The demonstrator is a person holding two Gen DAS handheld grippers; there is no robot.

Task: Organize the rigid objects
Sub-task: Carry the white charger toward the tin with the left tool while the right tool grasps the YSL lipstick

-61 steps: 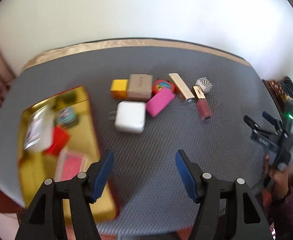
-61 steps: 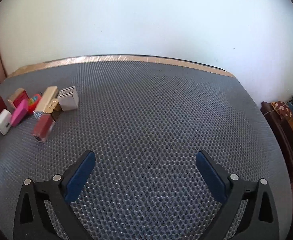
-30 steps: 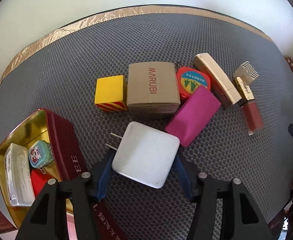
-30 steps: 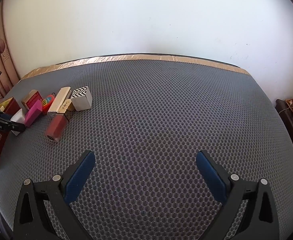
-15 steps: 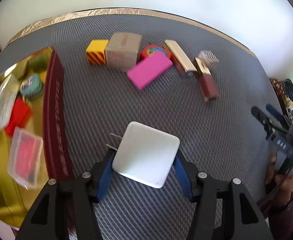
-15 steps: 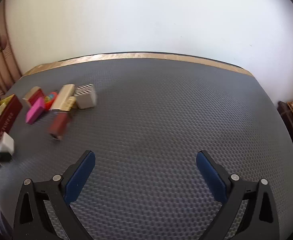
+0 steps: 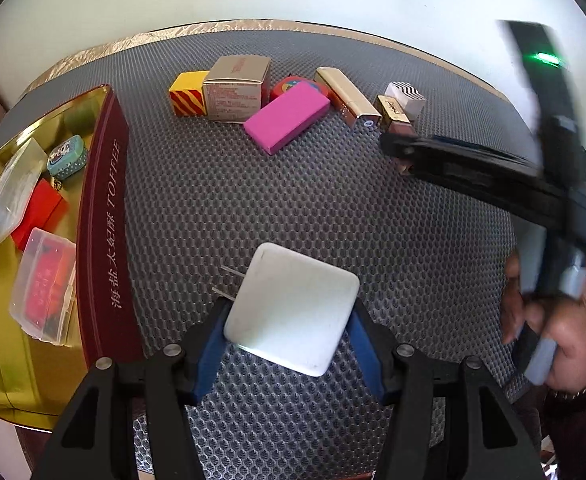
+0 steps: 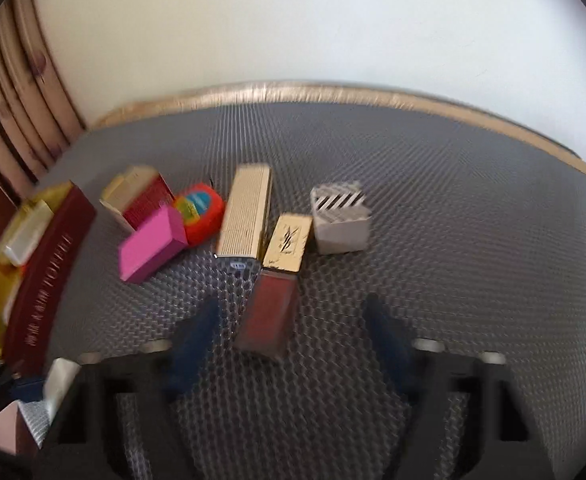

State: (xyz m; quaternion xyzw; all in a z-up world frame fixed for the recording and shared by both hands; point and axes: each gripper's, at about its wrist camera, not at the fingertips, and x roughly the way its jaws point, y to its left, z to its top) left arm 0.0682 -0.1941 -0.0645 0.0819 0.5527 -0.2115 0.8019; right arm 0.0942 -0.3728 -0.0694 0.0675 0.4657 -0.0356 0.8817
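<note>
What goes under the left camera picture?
Left gripper holds the white charger beside the toffee tin.

Both wrist views steeply downward, close; shared: pink box [image 7: 287,117] [image 8: 151,245].

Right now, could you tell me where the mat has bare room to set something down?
Bare mat lies between the toffee tin and the right gripper, below the pink box. The far row is crowded; the tin's near end shows bare gold floor.
</note>
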